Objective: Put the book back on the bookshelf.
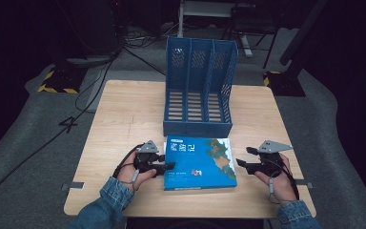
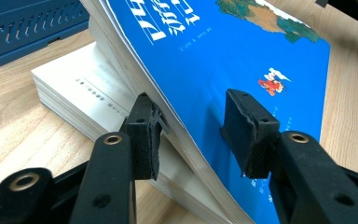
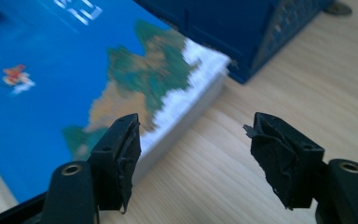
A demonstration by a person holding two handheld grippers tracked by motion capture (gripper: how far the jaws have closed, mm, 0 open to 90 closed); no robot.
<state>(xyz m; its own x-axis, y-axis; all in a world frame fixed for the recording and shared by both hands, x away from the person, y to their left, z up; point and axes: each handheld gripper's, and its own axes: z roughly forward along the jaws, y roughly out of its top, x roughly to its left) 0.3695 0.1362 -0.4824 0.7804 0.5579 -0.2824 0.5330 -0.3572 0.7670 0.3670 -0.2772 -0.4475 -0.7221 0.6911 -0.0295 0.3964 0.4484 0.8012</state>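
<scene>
Left gripper view puts two black jaws at the bottom of the frame, and the left gripper [image 2: 193,133] has the blue book [image 2: 242,60] between them. One pad sits under the lifted top part of the book, down among the white pages. The other pad lies on the blue cover. The front part of the book is tipped up like a ramp, and the rest of the pages [image 2: 81,91] lie flat on the wooden table [image 2: 14,126]. So this gripper is grasping the cover and a bunch of pages. A corner of the blue file holder [image 2: 23,28] sits in the upper left of that frame.

Right gripper view shows the right gripper [image 3: 193,149] with its jaws apart and nothing between them but bare table. It is let go. The book's edge lies just beside its left jaw, and I cannot tell if they touch. The file holder fills the top middle of that frame, close to the book's far corner.

High view shows the left gripper [image 1: 164,165] at the book's left edge, low in the middle of the frame. The right gripper [image 1: 242,164] is just off the book's right edge. The book [image 1: 199,162] lies near the front of the table, right in front of the file holder [image 1: 198,86]. A hand in a denim sleeve [image 1: 109,202] holds each gripper.
</scene>
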